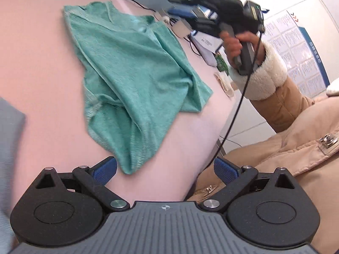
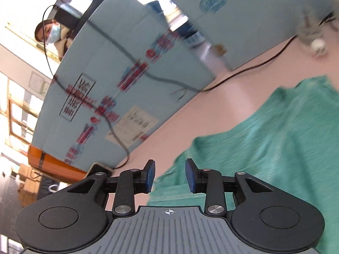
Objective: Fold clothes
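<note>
A teal knit garment (image 1: 131,78) lies crumpled and partly folded on the pink table (image 1: 38,48). My left gripper (image 1: 165,169) hangs just before the garment's near corner, jaws wide open and empty. In the left wrist view a hand in a fleece-cuffed tan sleeve holds my right gripper (image 1: 182,5) raised above the garment's far right side. In the right wrist view my right gripper (image 2: 170,174) stands partly open above the garment's edge (image 2: 264,139), with nothing between its blue pads (image 2: 150,174).
Light blue cartons (image 2: 131,67) stand along the table's far side with black cables (image 2: 254,65) trailing before them. Small boxes and a circuit board (image 1: 221,62) sit at the table's right end. A grey cloth (image 1: 10,122) lies at the left. A person in a tan coat (image 1: 286,154) stands close on the right.
</note>
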Demonstrator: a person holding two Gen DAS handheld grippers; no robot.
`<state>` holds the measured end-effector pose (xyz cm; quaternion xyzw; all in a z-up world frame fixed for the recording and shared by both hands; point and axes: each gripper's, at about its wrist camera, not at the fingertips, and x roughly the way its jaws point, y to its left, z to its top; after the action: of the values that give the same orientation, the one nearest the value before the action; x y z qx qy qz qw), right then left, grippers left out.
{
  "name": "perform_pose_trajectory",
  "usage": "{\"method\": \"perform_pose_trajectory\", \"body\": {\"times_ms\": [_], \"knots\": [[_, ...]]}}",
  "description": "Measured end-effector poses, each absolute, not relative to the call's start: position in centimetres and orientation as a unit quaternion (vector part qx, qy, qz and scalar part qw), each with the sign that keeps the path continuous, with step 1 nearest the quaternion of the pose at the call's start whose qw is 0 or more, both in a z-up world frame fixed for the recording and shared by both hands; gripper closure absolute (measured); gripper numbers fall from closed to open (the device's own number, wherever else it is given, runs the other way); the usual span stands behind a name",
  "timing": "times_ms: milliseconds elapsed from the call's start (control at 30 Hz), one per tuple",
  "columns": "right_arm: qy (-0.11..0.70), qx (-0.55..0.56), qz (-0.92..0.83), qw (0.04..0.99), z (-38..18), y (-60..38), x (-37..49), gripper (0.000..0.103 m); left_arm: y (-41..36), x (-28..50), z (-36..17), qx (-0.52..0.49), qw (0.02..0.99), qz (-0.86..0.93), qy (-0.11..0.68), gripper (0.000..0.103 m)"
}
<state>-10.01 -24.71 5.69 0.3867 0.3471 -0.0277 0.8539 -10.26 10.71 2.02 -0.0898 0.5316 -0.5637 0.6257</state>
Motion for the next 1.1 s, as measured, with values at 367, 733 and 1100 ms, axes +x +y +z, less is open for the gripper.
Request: {"method": "perform_pose_trajectory", "body": {"times_ms": [367,733,1100], "knots": [[0.329,0.328,-0.138,0.875,8.2,-34.2,-15.8,0.07,8.7,2.0,5.5,-0.083,0.809,-0.357,0.459,0.001],[0.39,0.204,-0.104,0.892,5.1,-37.3,-13.2,0.07,2.7,3.5,3.0,-0.055,0.849,-0.284,0.442,0.006],[0.432,0.074,-0.012,0.899,0.8,-37.2,-7.9,0.069,1.1,2.0,3.0,-0.046,0.863,-0.239,0.442,0.078]]}}
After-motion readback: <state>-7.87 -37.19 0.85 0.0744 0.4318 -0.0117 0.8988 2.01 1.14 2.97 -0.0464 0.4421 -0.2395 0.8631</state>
